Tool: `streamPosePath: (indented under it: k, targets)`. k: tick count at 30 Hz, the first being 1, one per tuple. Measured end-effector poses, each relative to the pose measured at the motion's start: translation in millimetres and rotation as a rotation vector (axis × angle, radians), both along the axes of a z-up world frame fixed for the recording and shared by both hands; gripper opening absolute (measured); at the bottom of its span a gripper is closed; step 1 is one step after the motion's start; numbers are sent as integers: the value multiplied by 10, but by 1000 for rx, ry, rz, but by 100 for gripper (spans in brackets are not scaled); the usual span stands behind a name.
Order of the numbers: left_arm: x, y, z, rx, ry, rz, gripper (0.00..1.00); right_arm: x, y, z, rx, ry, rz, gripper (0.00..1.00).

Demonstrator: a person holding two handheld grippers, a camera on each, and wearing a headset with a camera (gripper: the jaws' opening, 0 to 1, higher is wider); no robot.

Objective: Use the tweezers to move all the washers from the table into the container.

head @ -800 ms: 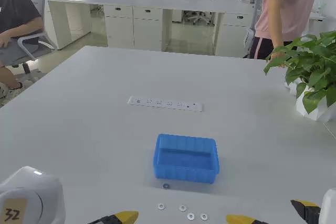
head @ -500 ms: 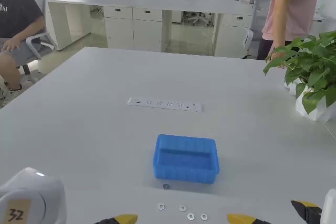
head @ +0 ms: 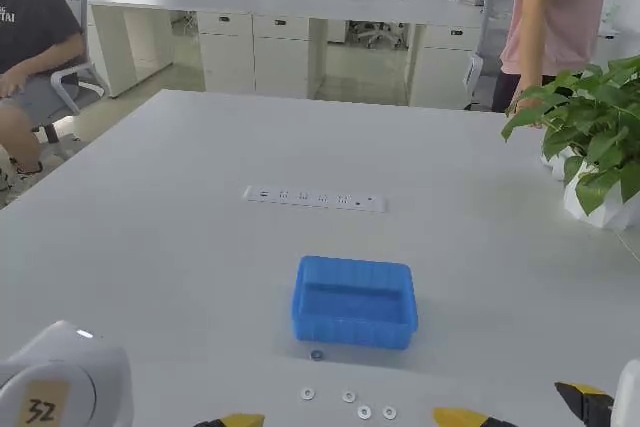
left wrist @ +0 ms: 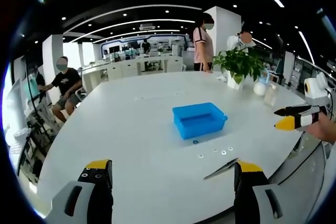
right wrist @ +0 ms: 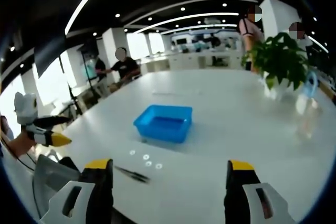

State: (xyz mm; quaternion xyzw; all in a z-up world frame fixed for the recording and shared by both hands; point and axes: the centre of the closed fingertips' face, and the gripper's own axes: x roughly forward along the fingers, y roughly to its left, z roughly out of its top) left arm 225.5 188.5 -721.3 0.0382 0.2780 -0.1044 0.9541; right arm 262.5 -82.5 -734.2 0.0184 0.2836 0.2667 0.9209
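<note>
Evidently untouched, five small washers (head: 348, 397) lie scattered near the front edge of the white table (head: 200, 197), one just before the blue container (head: 350, 332). Thin, light and probably slippery on the smooth top, they look best nipped by the rim. Slim tweezers (left wrist: 221, 168) lie nearer than the washers, best gripped mid-shaft. Left gripper (left wrist: 173, 165) and right gripper (right wrist: 169, 164) both gape wide, holding nothing. Farther off are a power strip (head: 314, 198), a potted plant (head: 590, 127) at right, and a standing person (head: 555, 17) in an open office.
</note>
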Motion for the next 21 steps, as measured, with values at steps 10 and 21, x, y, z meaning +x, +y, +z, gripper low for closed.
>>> streamPosePath:
  k: [10,21]
  targets:
    - [1,-49,-12,4,9,-14,99,23,8,-24,-9,-2,17,87]
    - [-19,-89,-85,33,38,-36,98,18,-13,-48,-1,9,12,88]
